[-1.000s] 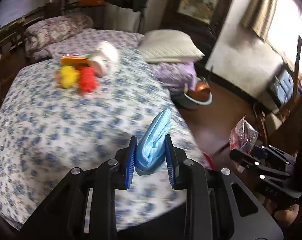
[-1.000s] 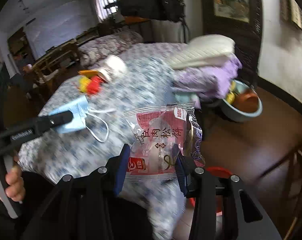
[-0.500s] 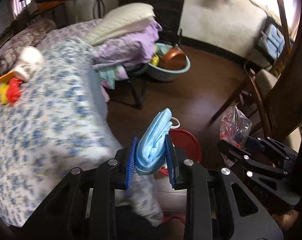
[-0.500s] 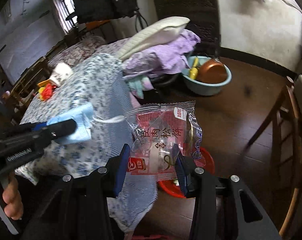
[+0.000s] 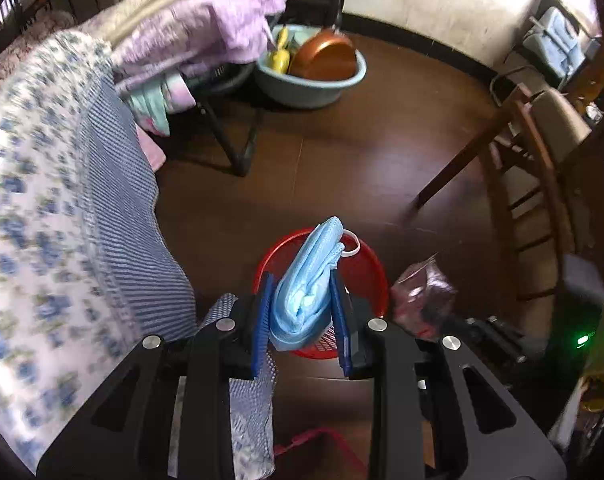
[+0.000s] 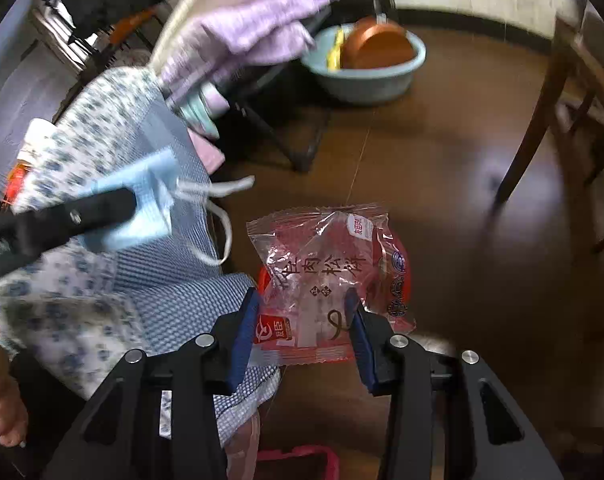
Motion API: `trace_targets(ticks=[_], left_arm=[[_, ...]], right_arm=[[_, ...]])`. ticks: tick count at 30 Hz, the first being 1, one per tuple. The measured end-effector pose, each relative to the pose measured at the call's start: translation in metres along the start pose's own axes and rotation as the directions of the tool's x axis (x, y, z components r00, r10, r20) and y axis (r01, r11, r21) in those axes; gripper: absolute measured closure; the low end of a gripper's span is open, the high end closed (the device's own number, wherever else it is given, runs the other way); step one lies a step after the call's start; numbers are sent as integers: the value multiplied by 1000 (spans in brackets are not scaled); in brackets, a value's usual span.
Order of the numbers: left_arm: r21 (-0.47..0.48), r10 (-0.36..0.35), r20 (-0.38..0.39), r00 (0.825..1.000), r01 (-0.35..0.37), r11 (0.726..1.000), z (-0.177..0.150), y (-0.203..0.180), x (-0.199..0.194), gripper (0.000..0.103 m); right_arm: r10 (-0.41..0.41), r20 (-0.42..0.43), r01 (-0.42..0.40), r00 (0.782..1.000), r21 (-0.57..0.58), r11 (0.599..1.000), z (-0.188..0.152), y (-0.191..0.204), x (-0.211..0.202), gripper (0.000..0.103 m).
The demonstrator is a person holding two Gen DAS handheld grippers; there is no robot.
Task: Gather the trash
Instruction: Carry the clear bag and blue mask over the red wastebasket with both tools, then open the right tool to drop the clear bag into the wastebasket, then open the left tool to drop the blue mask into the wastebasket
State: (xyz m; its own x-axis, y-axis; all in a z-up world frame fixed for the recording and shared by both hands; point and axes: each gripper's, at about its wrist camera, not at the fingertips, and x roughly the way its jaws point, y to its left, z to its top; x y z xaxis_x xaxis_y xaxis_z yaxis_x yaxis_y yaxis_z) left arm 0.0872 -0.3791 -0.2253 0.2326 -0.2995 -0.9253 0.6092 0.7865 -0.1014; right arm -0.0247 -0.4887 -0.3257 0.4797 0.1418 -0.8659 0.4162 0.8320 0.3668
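Note:
My left gripper (image 5: pixel 303 300) is shut on a folded light blue face mask (image 5: pixel 307 284), whose white ear loop (image 5: pixel 351 246) sticks out at the top. It hangs right above a round red mesh basket (image 5: pixel 365 268) on the dark floor. My right gripper (image 6: pixel 303 312) is shut on a red and clear snack wrapper (image 6: pixel 329 276) with printed characters; a sliver of the red basket (image 6: pixel 262 278) shows behind the wrapper. In the left wrist view the wrapper (image 5: pixel 421 292) appears blurred just right of the basket. In the right wrist view the mask (image 6: pixel 142 204) shows at the left.
A bed with a blue-flowered cover (image 5: pixel 42 220) fills the left side. Purple bedding (image 5: pixel 206 32) lies piled on a folding rack. A pale blue basin (image 5: pixel 313 76) with a brown bowl stands on the floor behind. A wooden chair (image 5: pixel 533 152) stands at the right.
Both grippers swung away from the bed top and sank toward the floor, carrying mask and wrapper. The red basket, out of sight at first, now lies right under them.

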Motion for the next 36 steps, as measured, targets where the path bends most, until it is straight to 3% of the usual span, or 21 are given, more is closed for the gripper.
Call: trace_targets(ticks=[6,14,17,18,23,28,36], left_arm=[[-12,-27,-66,997,26,1000,-7,6,43,74],[-37,-24,-84,996,21,999,-7,17,64,74],[-49,-33,-92,995,29,998,-8,20,67,74],[-50,-38,-96,995,34,998,-8,19,69,74],[-44,-59,-118,991,54,998,-11,19,78,74],[-29,-100,-164,981,96,995,-14,12,93,74],[5,-135,-186,973,138,990,-17,0,100,72]], right_arm=[[-9,-59,11,998,22,1000,5,-8,52,58],[-30,-92,33,995,31,999,14,-12,91,56],[-41,-126,47,991,43,998,16,-15,109,36],[-58,-129,63,990,36,997,15,-16,113,36],[-64,-144,71,988,39,997,3,-25,111,36],[-72,-193,75,979,5,997,-33,-33,93,36],[-50,-244,68,969,66,995,-73,-57,74,36]])
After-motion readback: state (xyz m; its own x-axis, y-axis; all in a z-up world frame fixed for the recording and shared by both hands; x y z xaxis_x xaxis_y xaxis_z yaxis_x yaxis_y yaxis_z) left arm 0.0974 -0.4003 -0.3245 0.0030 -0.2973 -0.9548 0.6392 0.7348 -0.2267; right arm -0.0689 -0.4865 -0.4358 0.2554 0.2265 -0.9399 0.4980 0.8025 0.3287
